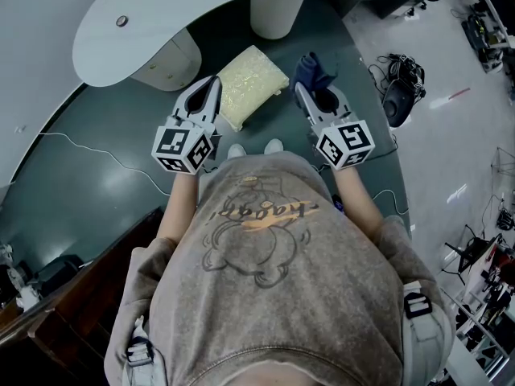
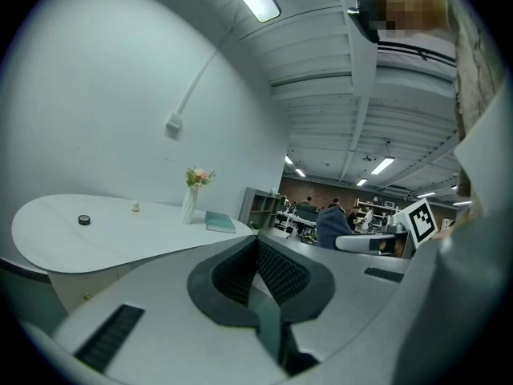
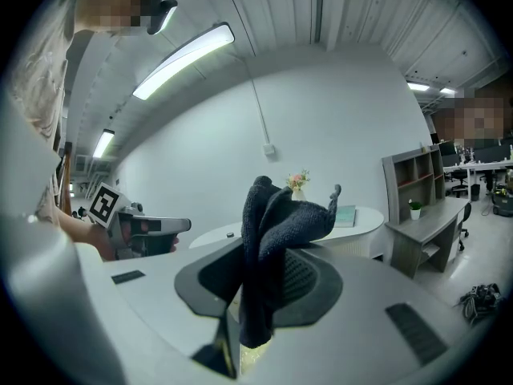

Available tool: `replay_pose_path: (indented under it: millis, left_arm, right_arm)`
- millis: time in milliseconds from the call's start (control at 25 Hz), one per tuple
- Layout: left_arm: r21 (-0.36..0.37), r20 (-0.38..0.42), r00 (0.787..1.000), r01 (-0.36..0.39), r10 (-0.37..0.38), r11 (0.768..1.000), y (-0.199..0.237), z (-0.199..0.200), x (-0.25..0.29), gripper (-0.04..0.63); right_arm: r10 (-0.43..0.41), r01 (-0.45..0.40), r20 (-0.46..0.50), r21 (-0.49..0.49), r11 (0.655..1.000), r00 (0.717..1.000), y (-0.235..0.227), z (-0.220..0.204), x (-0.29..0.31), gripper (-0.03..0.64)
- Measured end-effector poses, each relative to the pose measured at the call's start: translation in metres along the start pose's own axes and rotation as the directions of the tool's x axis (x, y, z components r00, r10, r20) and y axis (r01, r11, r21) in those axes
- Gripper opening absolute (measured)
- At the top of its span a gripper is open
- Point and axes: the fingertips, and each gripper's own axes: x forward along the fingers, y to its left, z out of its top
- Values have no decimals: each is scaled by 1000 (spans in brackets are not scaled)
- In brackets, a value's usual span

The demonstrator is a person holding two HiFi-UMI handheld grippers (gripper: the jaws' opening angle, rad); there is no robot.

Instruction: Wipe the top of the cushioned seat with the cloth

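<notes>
The cushioned seat (image 1: 251,83) is a low, pale yellow stool on the dark floor, straight ahead of the person. My right gripper (image 1: 303,88) is held up to the right of the seat, shut on a dark blue cloth (image 1: 314,69). In the right gripper view the cloth (image 3: 276,219) bunches up out of the shut jaws of that gripper (image 3: 258,283). My left gripper (image 1: 211,84) hovers at the seat's left edge. Its jaws (image 2: 258,267) are shut with nothing between them. Both grippers are above the seat and apart from it.
A white curved table (image 1: 169,18) on two pedestals stands just beyond the seat, carrying a flower vase (image 2: 191,192) and a book (image 2: 219,221). A black round device (image 1: 397,100) with cables lies on the floor to the right. Dark furniture (image 1: 72,312) sits at lower left.
</notes>
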Motion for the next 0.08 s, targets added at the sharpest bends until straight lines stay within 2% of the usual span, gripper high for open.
replay_pose_path:
  millis: [80]
  left_arm:
    - [-2,0,1000,-3,3,1000,1,-1,0,18]
  right_arm:
    - [1,-1,-1,1,1000,1000,0,-1,1,97]
